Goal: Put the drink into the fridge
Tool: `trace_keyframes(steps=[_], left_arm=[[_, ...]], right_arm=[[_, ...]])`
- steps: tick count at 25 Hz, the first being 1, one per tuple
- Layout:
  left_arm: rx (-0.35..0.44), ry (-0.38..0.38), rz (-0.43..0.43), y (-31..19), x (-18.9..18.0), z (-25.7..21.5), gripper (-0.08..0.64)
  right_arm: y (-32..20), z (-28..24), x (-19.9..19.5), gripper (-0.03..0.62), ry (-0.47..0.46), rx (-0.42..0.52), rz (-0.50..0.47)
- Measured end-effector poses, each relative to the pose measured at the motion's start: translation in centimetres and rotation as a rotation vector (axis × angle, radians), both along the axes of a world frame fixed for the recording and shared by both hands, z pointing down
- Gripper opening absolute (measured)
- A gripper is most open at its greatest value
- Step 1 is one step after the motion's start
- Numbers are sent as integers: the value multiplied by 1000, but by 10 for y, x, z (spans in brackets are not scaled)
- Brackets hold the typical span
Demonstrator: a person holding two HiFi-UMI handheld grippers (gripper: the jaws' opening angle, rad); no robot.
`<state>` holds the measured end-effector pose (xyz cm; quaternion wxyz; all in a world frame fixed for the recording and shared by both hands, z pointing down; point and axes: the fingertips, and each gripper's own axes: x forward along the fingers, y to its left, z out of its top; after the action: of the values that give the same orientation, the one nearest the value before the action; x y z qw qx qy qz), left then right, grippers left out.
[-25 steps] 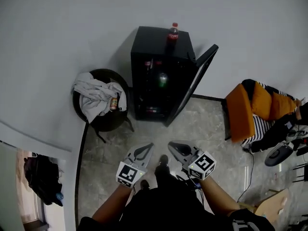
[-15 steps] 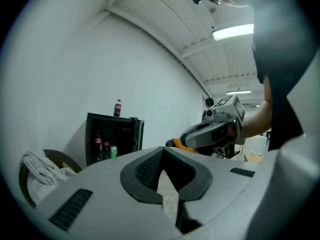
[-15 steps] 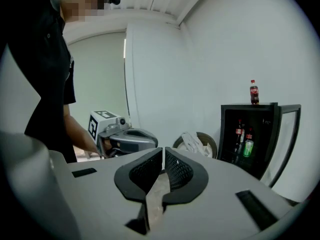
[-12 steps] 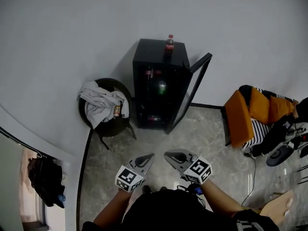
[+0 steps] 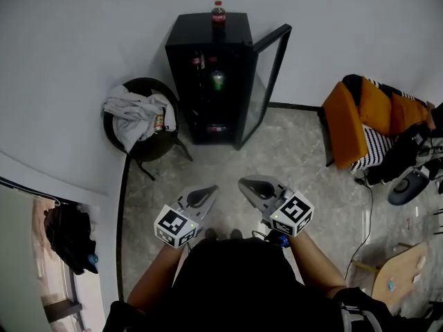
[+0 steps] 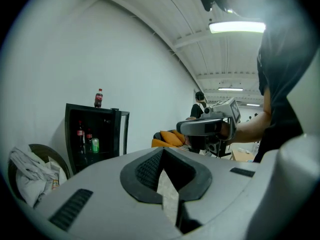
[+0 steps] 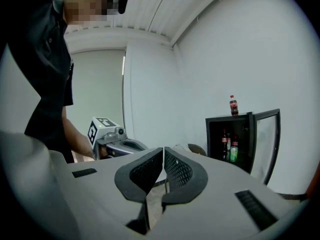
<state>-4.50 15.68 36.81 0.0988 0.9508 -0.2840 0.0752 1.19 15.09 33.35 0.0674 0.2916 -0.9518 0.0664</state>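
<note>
A black mini fridge (image 5: 181, 81) stands against the wall with its glass door (image 5: 268, 75) swung open to the right. A cola bottle (image 5: 218, 11) stands on its top, also seen as the cola bottle (image 6: 98, 98) and the cola bottle (image 7: 233, 105). Inside are two dark bottles (image 5: 198, 61) and a green can (image 5: 217, 80). My left gripper (image 5: 210, 188) and right gripper (image 5: 243, 182) are held side by side in front of my body, well short of the fridge. Both are shut with nothing between them: left gripper (image 6: 162, 152), right gripper (image 7: 163, 149).
A round dark chair (image 5: 163, 161) heaped with grey cloth (image 5: 135, 116) stands left of the fridge. A seat with orange cushions (image 5: 356, 126) and dark gear is at the right. A wooden stool (image 5: 398, 277) is at lower right. A doorway with a black bag (image 5: 66, 249) is at far left.
The head view has shifted, so the fridge now sits higher and further left in the frame. Both grippers stay shut, side by side in front of my body.
</note>
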Motion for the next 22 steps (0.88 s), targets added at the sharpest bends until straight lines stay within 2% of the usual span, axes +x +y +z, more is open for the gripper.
trace_keyframes(steps=[4,8,11,13,16,20,22], left_arm=[[-27,9,4,7,14,5,11],[-44,6,41,15,21,10,9],[-63,44,62,20,26,8,11],[-54,34,58,26,28,9,11],[-74,1,65,33,29,20,11],[-47,23,48,29,23,13,9],[-29,32,37,31,17,8,11]], right_arm=[[10,8,21,26,33,8,10],[19,7,20,26,36,28,-64],[21,3,22,27,90,44,-130],[25,-8,29,27,99,58,-161],[25,-22,41,28,64,54,-163],[31,-30,26,28,49,83,-192],[40,-23,13,28,51,65,-220]])
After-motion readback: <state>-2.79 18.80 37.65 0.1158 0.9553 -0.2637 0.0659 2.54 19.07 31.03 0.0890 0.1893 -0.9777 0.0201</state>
